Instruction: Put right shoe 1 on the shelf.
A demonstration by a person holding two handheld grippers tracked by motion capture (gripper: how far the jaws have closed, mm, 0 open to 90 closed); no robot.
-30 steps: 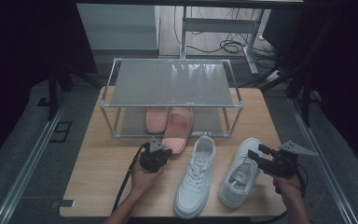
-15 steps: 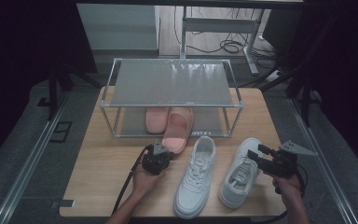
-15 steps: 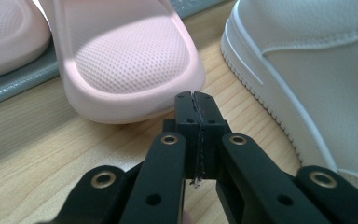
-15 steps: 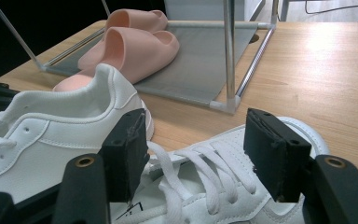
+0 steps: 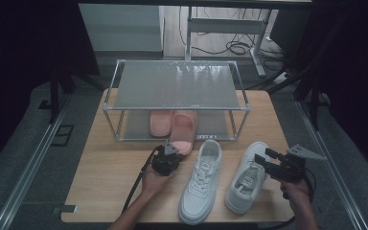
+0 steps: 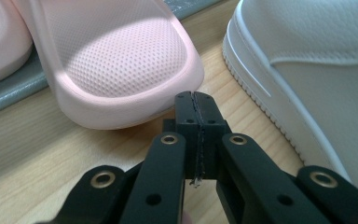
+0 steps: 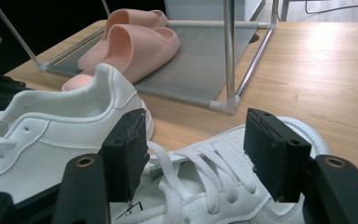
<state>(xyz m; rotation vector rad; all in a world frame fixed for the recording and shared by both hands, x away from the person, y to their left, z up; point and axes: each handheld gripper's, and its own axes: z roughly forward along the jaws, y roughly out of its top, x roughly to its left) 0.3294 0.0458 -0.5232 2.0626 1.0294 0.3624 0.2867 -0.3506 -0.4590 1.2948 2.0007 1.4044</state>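
A: Nearest the person, at about five o'clock on the bench (image 5: 105, 191), the right gripper (image 5: 274, 165) hovered over the right white sneaker (image 5: 247, 177). Its fingers (image 7: 272, 149) stood wide apart, holding nothing, with the laces showing between them.

B: And the other hand?

A: At around seven o'clock, the left gripper (image 5: 170, 151) had its fingers (image 6: 185, 109) pressed flat together, empty — their tips sat just at the heel edge of the near pink slipper (image 6: 116, 65). Whether they touched it I could not tell.

B: So the slipper was the thing in hand. Where did it lie?

A: Toward twelve o'clock from that gripper, half on the lower shelf of the shoe rack (image 5: 177, 86), its heel sticking out onto the wood. The second pink slipper (image 5: 159, 122) lay just beside it on the left, fully under the rack. The left white sneaker (image 5: 201, 179) lay to the right of the gripper, close by.

B: How would it handle, do you think?

A: It looked like moulded foam — light, soft, a little springy, with a dimpled footbed that should not slip. I'd judge a push at the thick heel rim would slide it in easily; for a lift, pinching that rim or the strap would hold best, since the foam would give under hard pressure.
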